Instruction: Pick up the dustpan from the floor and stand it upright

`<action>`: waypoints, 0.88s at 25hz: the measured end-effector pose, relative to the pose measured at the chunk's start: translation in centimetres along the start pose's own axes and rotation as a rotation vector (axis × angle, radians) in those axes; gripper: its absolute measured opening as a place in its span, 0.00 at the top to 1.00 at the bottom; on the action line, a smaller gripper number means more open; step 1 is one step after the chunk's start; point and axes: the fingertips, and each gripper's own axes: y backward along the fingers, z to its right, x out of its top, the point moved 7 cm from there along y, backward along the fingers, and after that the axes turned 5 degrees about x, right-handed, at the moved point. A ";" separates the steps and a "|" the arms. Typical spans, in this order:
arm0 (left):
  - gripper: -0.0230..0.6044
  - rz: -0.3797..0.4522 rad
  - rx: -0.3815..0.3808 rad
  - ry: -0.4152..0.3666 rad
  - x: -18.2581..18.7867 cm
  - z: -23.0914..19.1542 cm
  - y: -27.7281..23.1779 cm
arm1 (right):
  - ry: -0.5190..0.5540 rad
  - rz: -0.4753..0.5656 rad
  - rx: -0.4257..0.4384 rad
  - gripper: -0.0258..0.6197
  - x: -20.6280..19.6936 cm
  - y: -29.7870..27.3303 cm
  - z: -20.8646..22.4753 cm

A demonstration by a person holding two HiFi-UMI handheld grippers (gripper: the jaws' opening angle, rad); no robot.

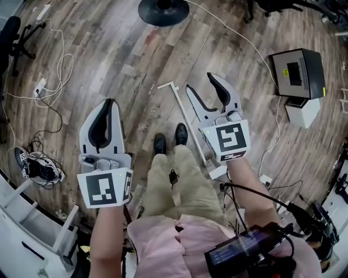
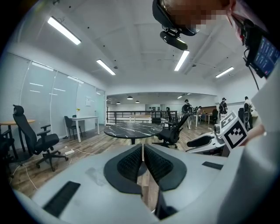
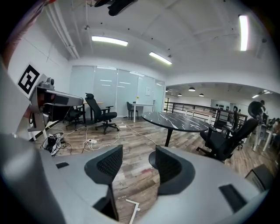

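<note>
The dustpan lies flat on the wooden floor; its long white handle [image 1: 182,106] runs from a T-shaped end ahead of the person's shoes back under my right gripper. The pan end is mostly hidden beneath that gripper and arm. My right gripper [image 1: 200,82] is held above the handle with its jaws open and nothing between them. In the right gripper view the handle's end [image 3: 133,209] shows low between the open jaws of the right gripper [image 3: 139,151]. My left gripper [image 1: 110,101] hovers to the left of the shoes, jaws shut and empty; the left gripper [image 2: 143,148] points out across the room.
A round table base [image 1: 163,11] stands ahead. A black box [image 1: 298,70] and a white box [image 1: 303,111] sit at the right. Cables and a power strip [image 1: 41,87] trail on the left, near an office chair [image 1: 11,38]. White shelving [image 1: 27,217] is at lower left.
</note>
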 end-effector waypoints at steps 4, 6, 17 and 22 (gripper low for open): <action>0.93 -0.034 -0.015 0.002 -3.5 0.8 -2.8 | -0.020 -0.048 0.024 0.60 -4.6 -2.9 0.6; 0.92 -0.050 -0.021 -0.002 -5.6 1.2 -4.0 | -0.021 -0.077 0.037 0.60 -7.3 -4.4 0.7; 0.92 -0.148 -0.055 -0.010 -17.5 3.8 -7.0 | -0.046 -0.223 0.077 0.59 -22.4 -9.9 0.0; 0.92 -0.194 -0.091 -0.005 -23.2 5.0 -7.7 | -0.067 -0.287 0.088 0.58 -29.1 -12.2 -0.8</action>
